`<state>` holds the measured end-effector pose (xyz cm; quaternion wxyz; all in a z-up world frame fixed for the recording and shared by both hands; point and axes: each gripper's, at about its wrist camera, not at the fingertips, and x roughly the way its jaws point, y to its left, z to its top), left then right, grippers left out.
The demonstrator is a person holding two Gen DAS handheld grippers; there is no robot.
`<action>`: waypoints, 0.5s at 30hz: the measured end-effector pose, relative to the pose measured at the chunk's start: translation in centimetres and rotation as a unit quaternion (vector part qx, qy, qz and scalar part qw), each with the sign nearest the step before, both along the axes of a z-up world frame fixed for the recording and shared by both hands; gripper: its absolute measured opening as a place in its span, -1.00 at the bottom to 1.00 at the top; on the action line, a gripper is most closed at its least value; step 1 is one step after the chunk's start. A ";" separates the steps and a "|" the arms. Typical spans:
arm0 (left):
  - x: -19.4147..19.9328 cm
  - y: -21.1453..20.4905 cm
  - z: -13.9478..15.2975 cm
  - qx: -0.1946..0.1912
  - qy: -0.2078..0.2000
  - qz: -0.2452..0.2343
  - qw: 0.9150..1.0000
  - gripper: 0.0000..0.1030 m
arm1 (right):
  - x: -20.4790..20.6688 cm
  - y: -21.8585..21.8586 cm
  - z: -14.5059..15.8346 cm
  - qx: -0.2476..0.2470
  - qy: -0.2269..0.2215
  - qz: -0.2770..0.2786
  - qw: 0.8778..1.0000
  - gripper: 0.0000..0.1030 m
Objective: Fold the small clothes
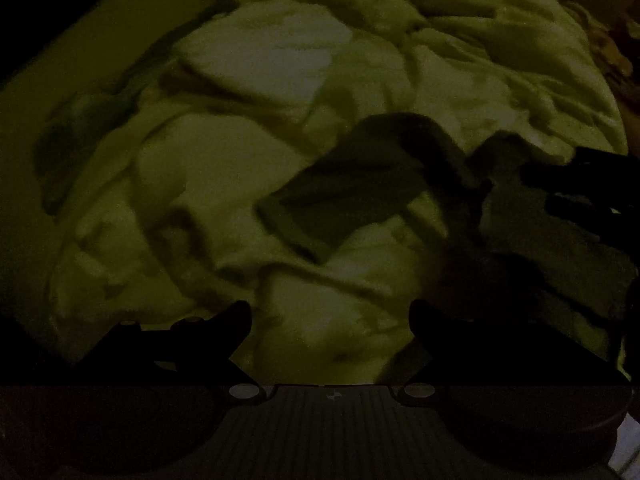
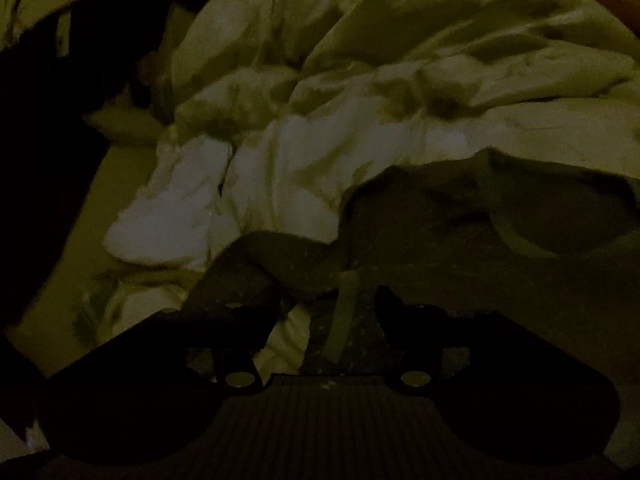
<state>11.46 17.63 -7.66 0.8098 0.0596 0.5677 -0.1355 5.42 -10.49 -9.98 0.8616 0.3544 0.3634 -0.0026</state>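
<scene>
Dark cloth, the small garment [image 2: 460,232], lies on my rumpled pale bedding [image 2: 304,148], directly ahead of my right gripper [image 2: 326,304], whose jaws stand apart with a lighter hem strip [image 2: 344,312] running between them, unpinched as far as I can judge. My left gripper [image 1: 330,320] gapes open over bare bedding; the garment sits up and right of it, so right is nearer

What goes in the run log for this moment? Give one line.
scene: dim, rumpled pale bedding | dark garment on it | left claw: open, empty | right claw: open, garment edge between fingers
</scene>
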 end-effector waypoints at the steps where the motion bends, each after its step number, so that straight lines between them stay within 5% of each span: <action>1: 0.1 -0.7 0.0 -0.001 -0.002 -0.011 1.000 1.00 | -0.7 -0.5 0.2 0.006 -0.004 -0.010 1.000 0.17; 9: 1.6 -8.1 0.1 -0.056 -0.020 -0.118 0.991 1.00 | -8.5 -6.3 -1.3 -0.024 0.045 -0.099 0.994 0.10; 15: 4.0 -14.7 -3.5 -0.040 -0.001 -0.167 0.985 1.00 | -12.4 -10.1 -4.4 -0.039 0.084 -0.119 0.989 -0.35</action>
